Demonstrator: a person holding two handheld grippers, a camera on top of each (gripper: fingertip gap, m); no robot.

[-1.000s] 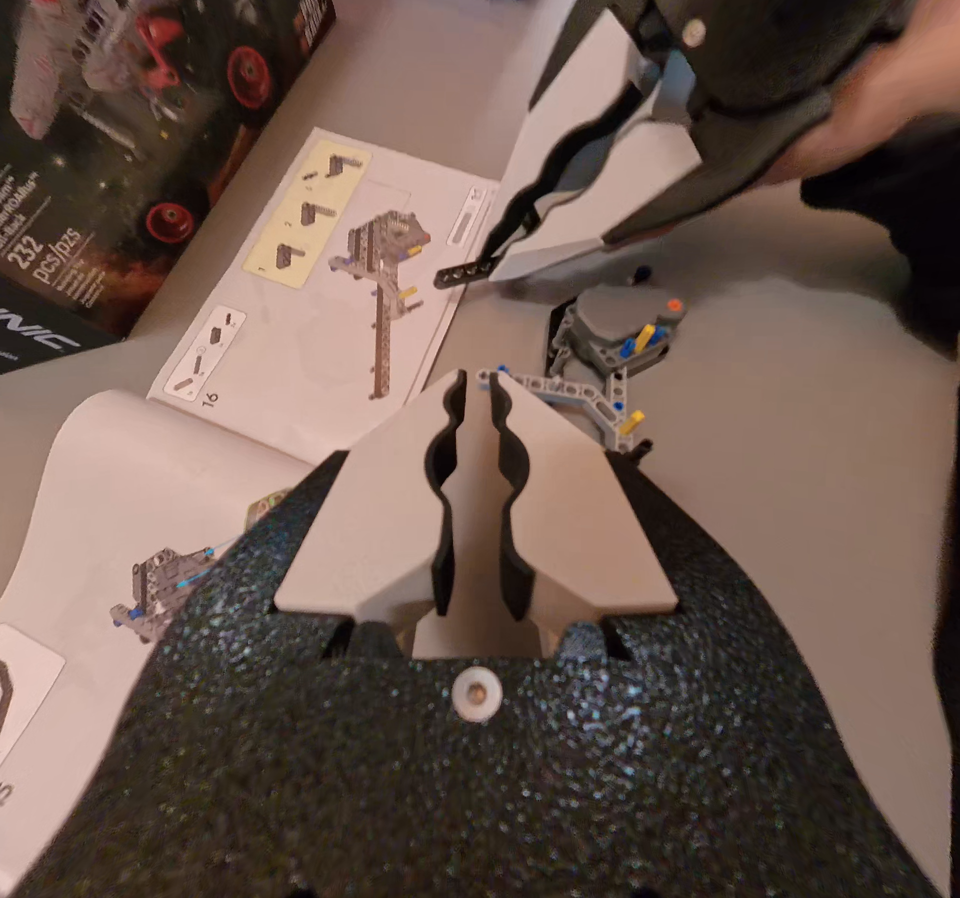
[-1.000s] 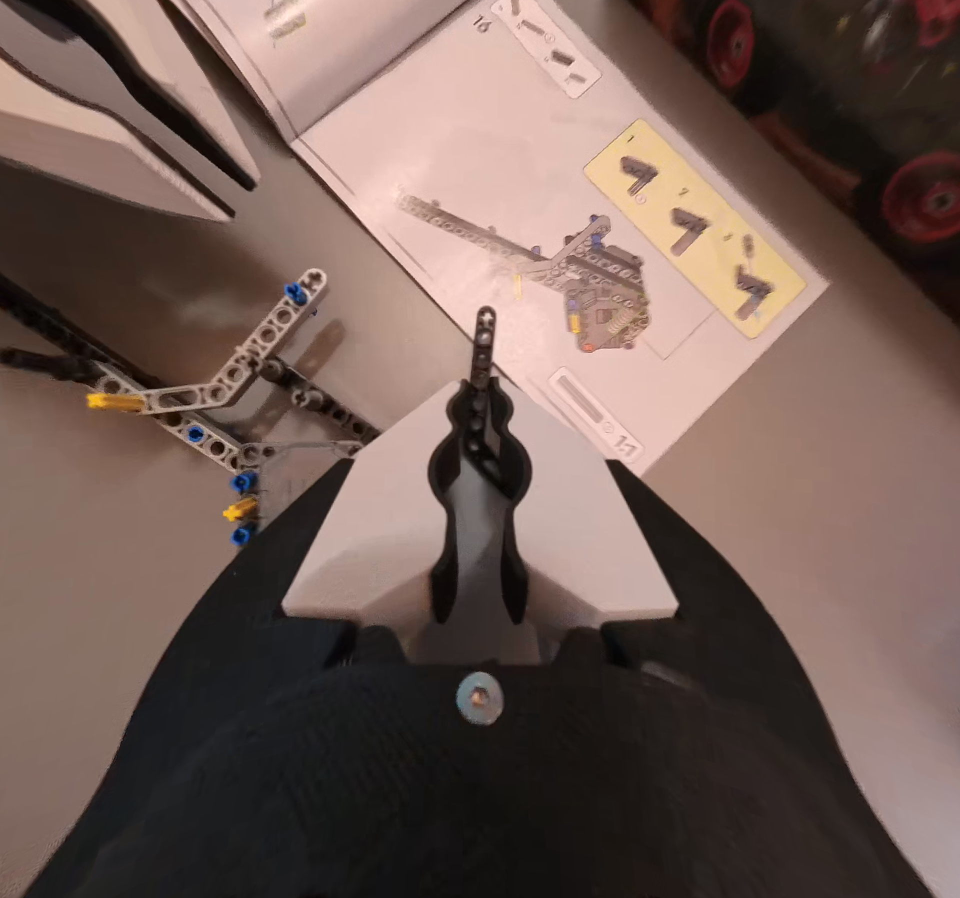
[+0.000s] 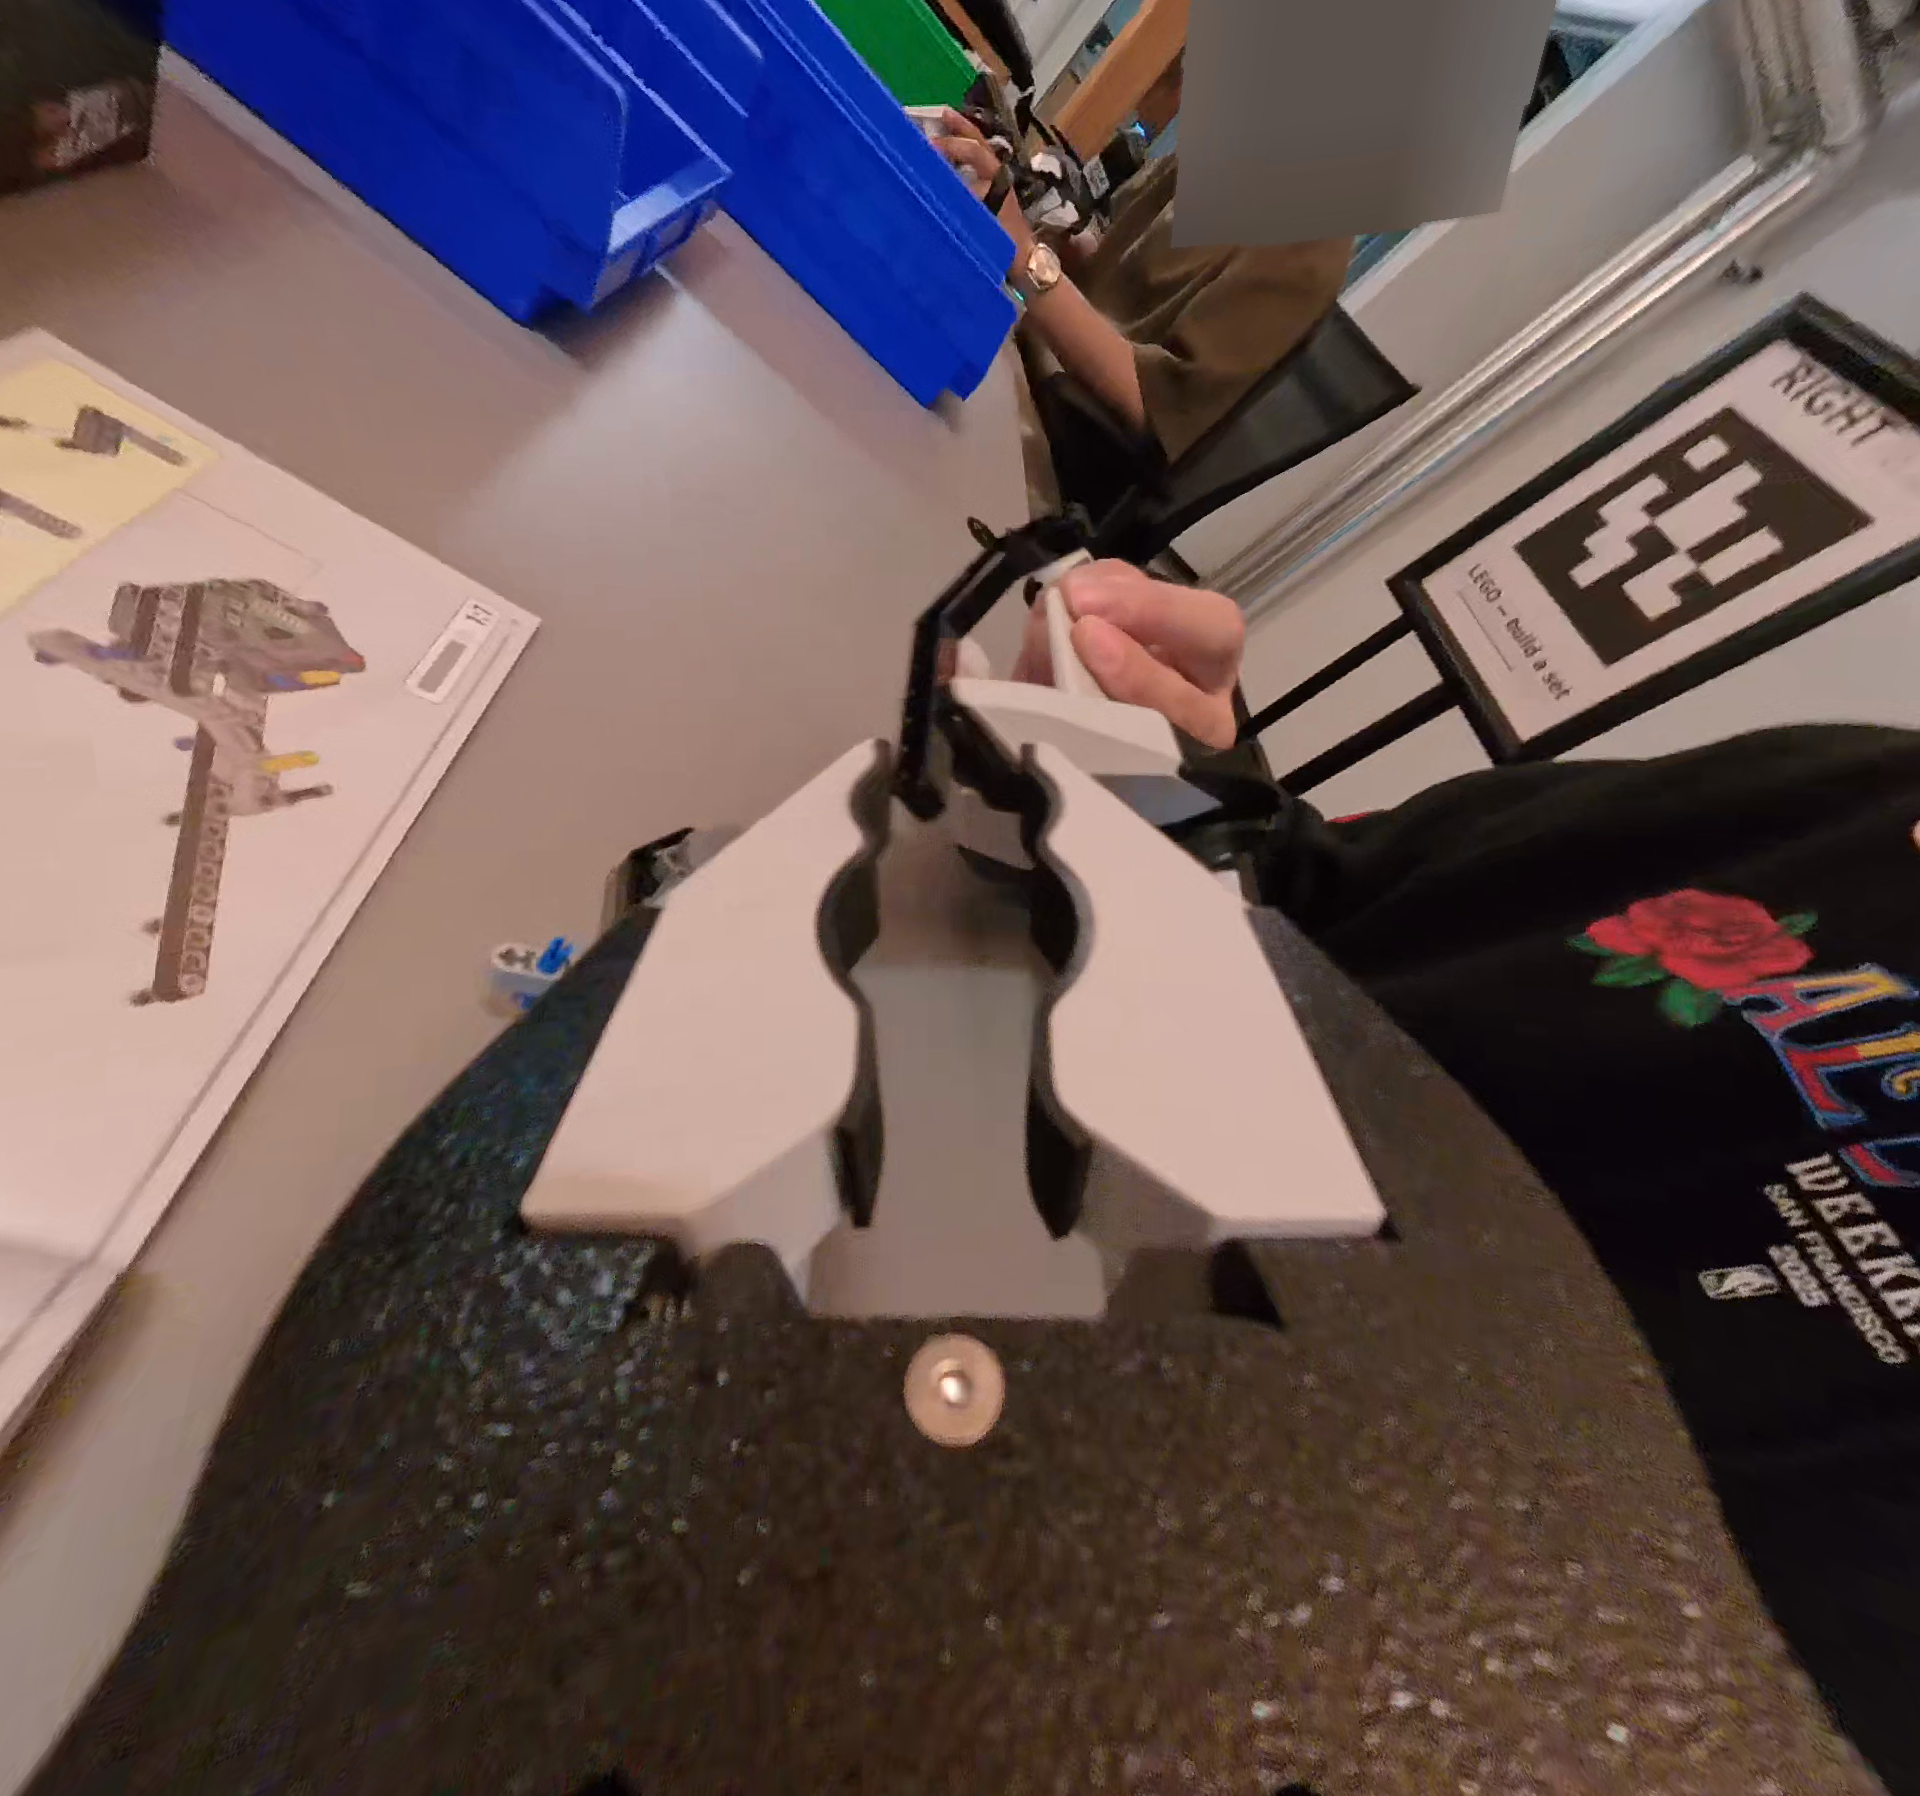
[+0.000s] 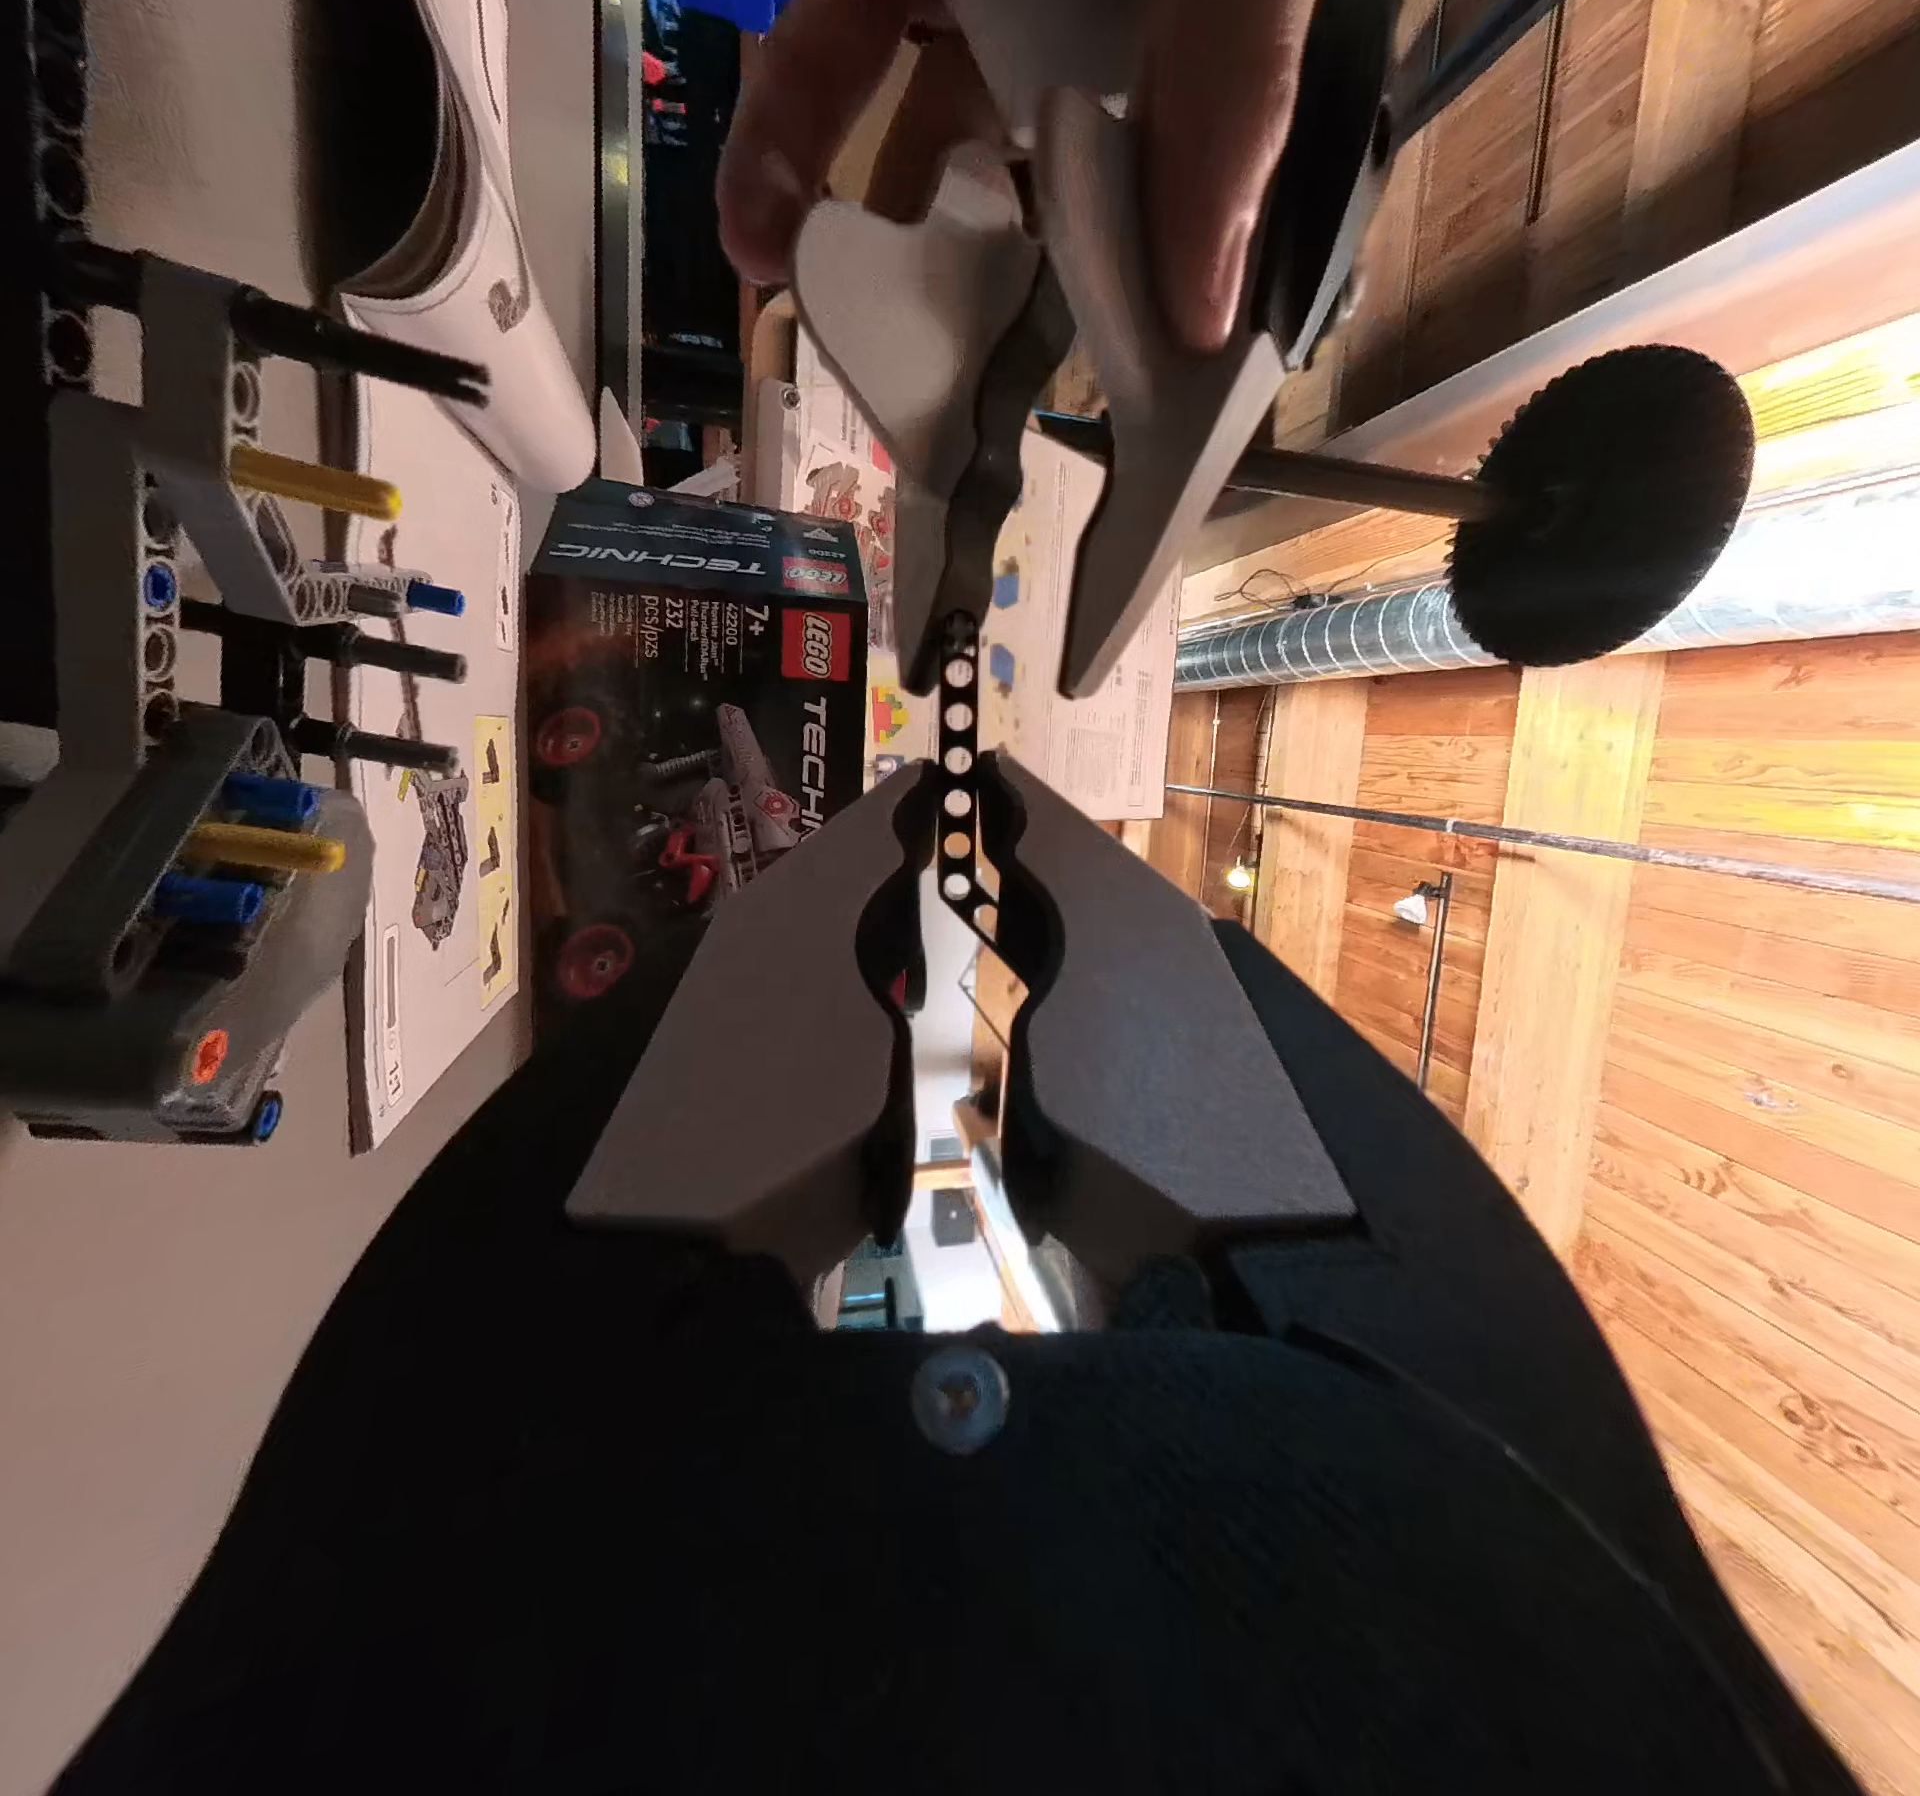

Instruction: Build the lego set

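My right gripper (image 4: 958, 775) is shut on a black bent beam with holes (image 4: 956, 759) and holds it in the air above the table. My left gripper (image 3: 951, 770) is open, and its tips are around the beam's free end (image 3: 914, 707). It faces the right gripper tip to tip and also shows in the right wrist view (image 4: 997, 671), with a hand on it. One of the right gripper's fingers (image 3: 1070, 718) shows just beyond, also with a hand on it. The half-built grey model (image 4: 156, 707), with blue and yellow pins, lies on the table to the left.
The open instruction booklet (image 3: 208, 759) lies on the grey table, with the set's box (image 4: 686, 707) beyond it. Blue bins (image 3: 468, 84) stand at the table's far edge. A framed sign on a black stand (image 3: 1683, 541) is at the right. A seated person (image 3: 1195, 323) is behind. Only a small space, under 4 cm, lies between the two pairs of fingers.
Both grippers have lifted off the table and tilted up. The right gripper brought the black beam to the left gripper's tips. The left gripper's jaws have opened wider.
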